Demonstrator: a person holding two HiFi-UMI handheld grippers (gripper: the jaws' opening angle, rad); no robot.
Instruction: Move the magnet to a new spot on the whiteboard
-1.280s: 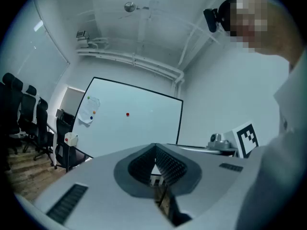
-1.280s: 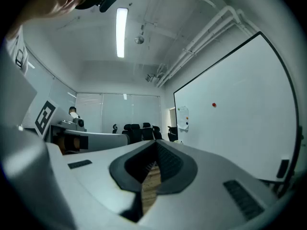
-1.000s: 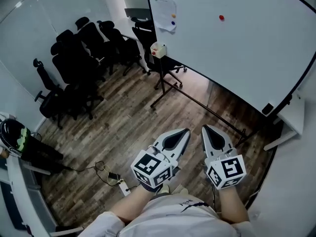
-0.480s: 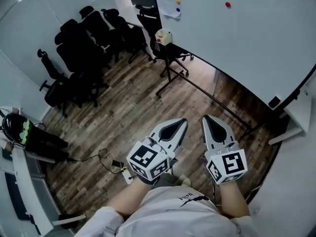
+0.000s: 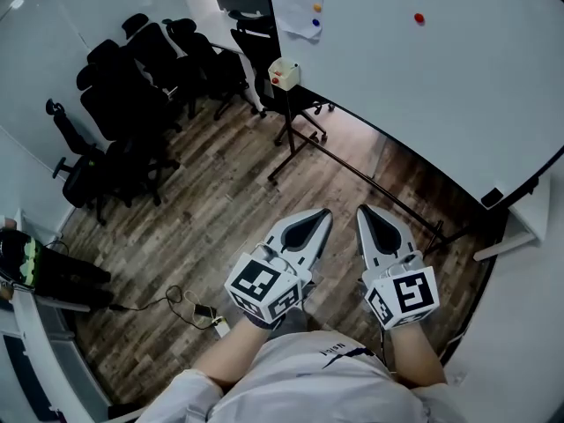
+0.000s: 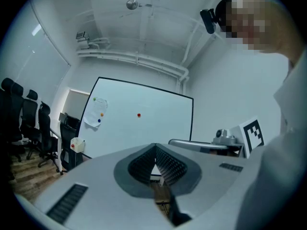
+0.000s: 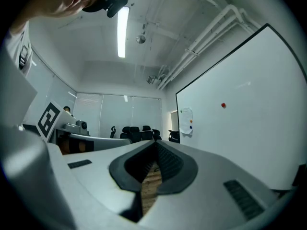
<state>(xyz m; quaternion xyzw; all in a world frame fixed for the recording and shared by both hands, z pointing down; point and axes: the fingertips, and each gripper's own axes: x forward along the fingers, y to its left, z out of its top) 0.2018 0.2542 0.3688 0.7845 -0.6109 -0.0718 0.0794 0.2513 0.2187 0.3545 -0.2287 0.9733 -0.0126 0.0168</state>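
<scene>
**Jaws closed on both sides, nothing held**

Jaws of the left gripper (image 5: 322,215) and the right gripper (image 5: 362,210) meet at their tips, with nothing between them. Both grippers are held side by side above the wood floor (image 5: 220,201). The red magnet (image 5: 419,18) sits on the whiteboard (image 5: 476,104), well apart from both grippers and to the right of a paper sheet (image 5: 298,11).

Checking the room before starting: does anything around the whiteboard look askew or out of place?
The paper sheet at the whiteboard's left edge hangs crooked, its bottom edge curling away. A cable lies tangled loose on the floor. The red magnet looks fine.
</scene>
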